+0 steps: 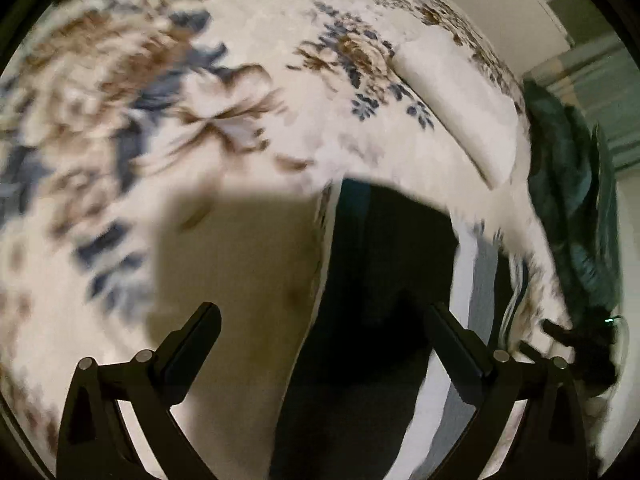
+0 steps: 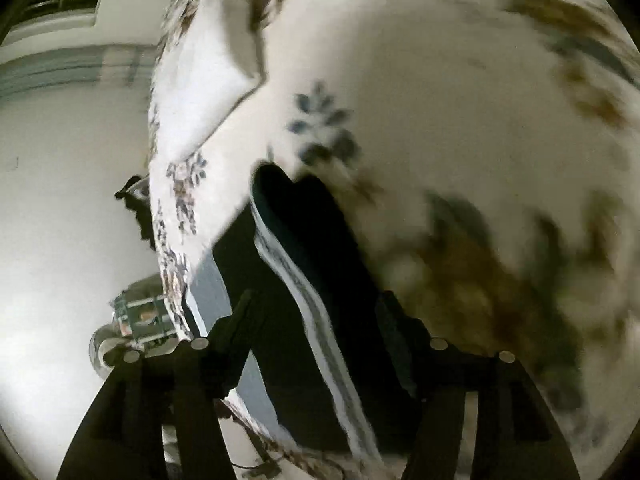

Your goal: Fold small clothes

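Note:
A small dark garment [image 1: 380, 280] with a white side stripe lies on a floral bedspread [image 1: 200, 100]. My left gripper [image 1: 324, 312] is open just above the garment, its fingers [image 1: 200, 332] spread to either side of the dark cloth. In the right wrist view the same garment [image 2: 304, 272] shows its white and grey stripe [image 2: 320, 328]. My right gripper [image 2: 316, 300] is open, with fingers [image 2: 236, 332] straddling the garment. Whether either gripper touches the cloth is unclear. Both views are motion-blurred.
A white pillow [image 1: 460, 108] lies at the bed's far side, and also shows in the right wrist view [image 2: 208, 76]. A dark green cloth [image 1: 572, 184] hangs past the bed's right edge. The bed edge [image 2: 168, 240] drops to a pale floor [image 2: 60, 200].

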The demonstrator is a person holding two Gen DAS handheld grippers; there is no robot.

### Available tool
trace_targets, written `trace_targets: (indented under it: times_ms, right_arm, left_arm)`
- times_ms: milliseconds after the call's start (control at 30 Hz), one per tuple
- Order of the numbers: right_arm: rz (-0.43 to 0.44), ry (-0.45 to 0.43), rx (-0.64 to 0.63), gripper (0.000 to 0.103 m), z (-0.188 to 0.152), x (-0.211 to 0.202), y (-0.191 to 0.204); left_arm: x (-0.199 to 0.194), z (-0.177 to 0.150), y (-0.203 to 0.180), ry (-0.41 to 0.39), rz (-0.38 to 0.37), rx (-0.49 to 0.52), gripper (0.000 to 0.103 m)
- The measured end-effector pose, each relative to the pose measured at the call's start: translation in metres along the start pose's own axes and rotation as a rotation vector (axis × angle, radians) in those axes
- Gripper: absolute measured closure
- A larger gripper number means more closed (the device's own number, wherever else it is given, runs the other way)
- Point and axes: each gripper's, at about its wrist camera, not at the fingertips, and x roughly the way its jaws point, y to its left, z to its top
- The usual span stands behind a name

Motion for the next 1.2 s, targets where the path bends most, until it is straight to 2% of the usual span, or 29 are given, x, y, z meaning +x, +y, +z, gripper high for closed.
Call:
trace_targets:
  times_ms: [33,100,167,200,233,267,367,433,467,533,600,633,667,733,800,900,1000,1033,1067,1100,1200]
  right_arm:
    - [0.007,0.010,-0.014,0.040,0.015,0.014,0.003]
    - [0.040,0.019,-0.022,0.040,0.031,0.035,0.008]
    - [0.091,0.078,0.018,0.040,0.045,0.058,0.007]
    - [0.119,0.107,0.028,0.054,0.048,0.066,0.007]
    - [0.116,0.104,0.013,0.090,0.048,0.068,0.010]
    - [0.086,0.090,-0.008,0.091,0.050,0.067,0.014]
    - [0.019,-0.003,-0.034,0.092,0.056,0.053,0.024]
    - [-0.030,0.017,-0.024,0.090,0.061,0.061,0.025]
    - [-0.056,0.048,-0.023,0.088,0.062,0.067,0.026]
    - [-0.081,0.079,0.011,0.057,0.058,0.061,0.027]
    - [-0.079,0.066,0.012,0.040,0.040,0.031,0.023]
    - [-0.093,0.058,0.003,0.036,0.033,0.019,0.021]
    - [-0.114,0.044,-0.013,0.036,0.014,0.000,0.019]
    - [-0.144,0.062,0.000,0.036,-0.019,-0.020,0.006]
    - [-0.136,0.081,0.049,0.036,-0.048,-0.033,-0.013]
    - [-0.112,0.100,0.134,0.036,-0.087,-0.029,-0.041]
    - [-0.056,0.094,0.208,0.036,-0.103,-0.013,-0.062]
    - [-0.033,0.079,0.220,0.040,-0.105,-0.009,-0.065]
    - [-0.019,0.048,0.223,0.052,-0.106,-0.007,-0.066]
    - [-0.019,0.020,0.218,0.096,-0.107,-0.009,-0.065]
    - [-0.045,-0.052,0.240,0.096,-0.111,-0.021,-0.062]
  left_arm:
    - [0.011,0.010,0.002,0.011,-0.029,-0.023,0.001]
    - [0.029,0.024,0.005,0.026,-0.122,-0.057,0.017]
    - [0.042,0.032,0.005,0.041,-0.199,-0.080,0.068]
    - [0.044,0.035,0.004,0.044,-0.208,-0.082,0.071]
    - [0.044,0.036,0.003,0.032,-0.210,-0.080,0.078]
    - [0.043,0.036,0.003,0.023,-0.216,-0.085,0.080]
    - [0.044,0.038,0.010,0.027,-0.250,-0.111,0.081]
    - [0.047,0.040,0.011,0.042,-0.253,-0.118,0.079]
    - [0.045,0.039,0.011,0.051,-0.255,-0.121,0.073]
    - [0.035,0.038,0.009,0.065,-0.246,-0.114,0.062]
    - [0.015,0.032,0.004,0.048,-0.219,-0.077,0.057]
    - [0.007,0.028,0.004,0.035,-0.208,-0.067,0.041]
    - [-0.005,0.020,0.004,0.013,-0.198,-0.057,0.034]
    - [-0.024,0.000,0.008,-0.009,-0.177,-0.061,0.033]
    - [-0.033,-0.019,0.010,-0.017,-0.115,-0.058,0.033]
    - [-0.046,-0.058,0.009,-0.018,0.006,-0.034,0.033]
    - [-0.047,-0.088,0.004,-0.002,0.082,-0.006,0.033]
    - [-0.045,-0.098,0.003,0.012,0.106,-0.002,0.033]
    - [-0.042,-0.103,0.002,0.025,0.112,-0.007,0.033]
    - [-0.041,-0.109,0.004,0.037,0.113,-0.016,0.033]
    - [-0.040,-0.114,0.008,0.047,0.105,-0.057,0.033]
